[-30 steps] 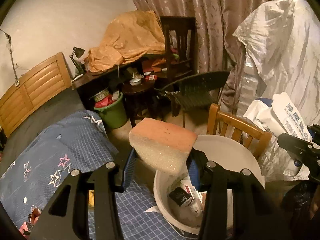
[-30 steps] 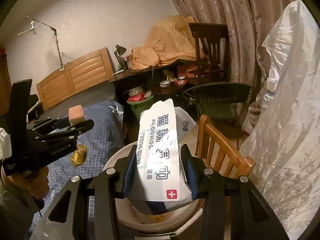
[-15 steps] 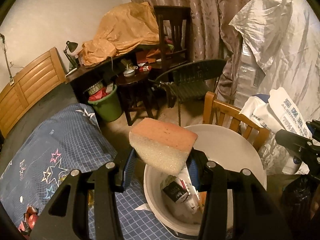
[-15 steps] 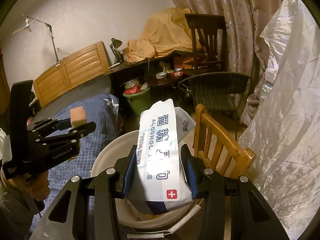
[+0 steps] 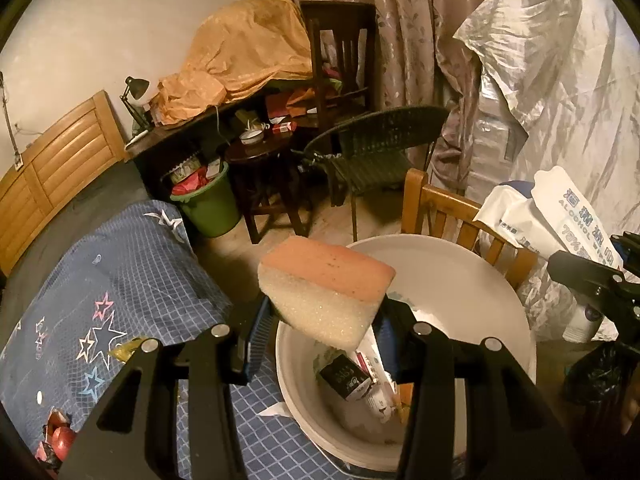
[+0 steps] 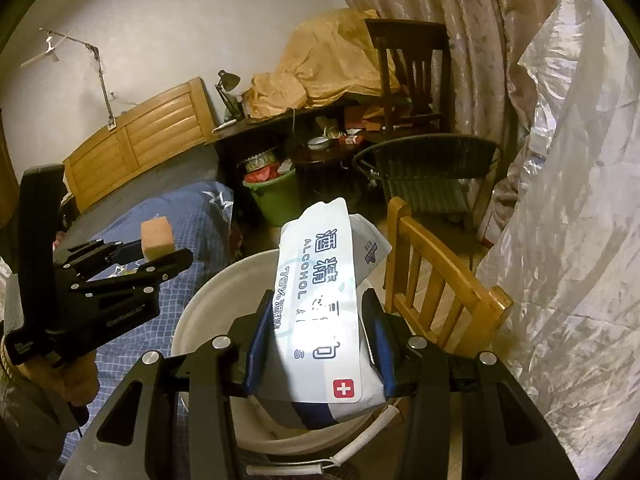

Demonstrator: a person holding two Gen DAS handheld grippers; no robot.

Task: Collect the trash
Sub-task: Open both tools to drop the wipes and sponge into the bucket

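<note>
Above white bucket (image 5: 460, 280), pink-topped sponge (image 5: 326, 286), wipes pack (image 6: 320, 312)

On the wipes pack (image 6: 320, 300), large Chinese characters are printed in blue, with "ALCOHOL" beside them and "75%" followed by further characters along the edge. A white cross on a red square is shown near its lower end. On the left gripper (image 6: 160, 250), small pale lettering is stamped, too faint to be read.

Black left tool (image 6: 160, 254), silver screws, blue pads (image 5: 256, 334), bare-skinned hand (image 6: 76, 380)
</note>
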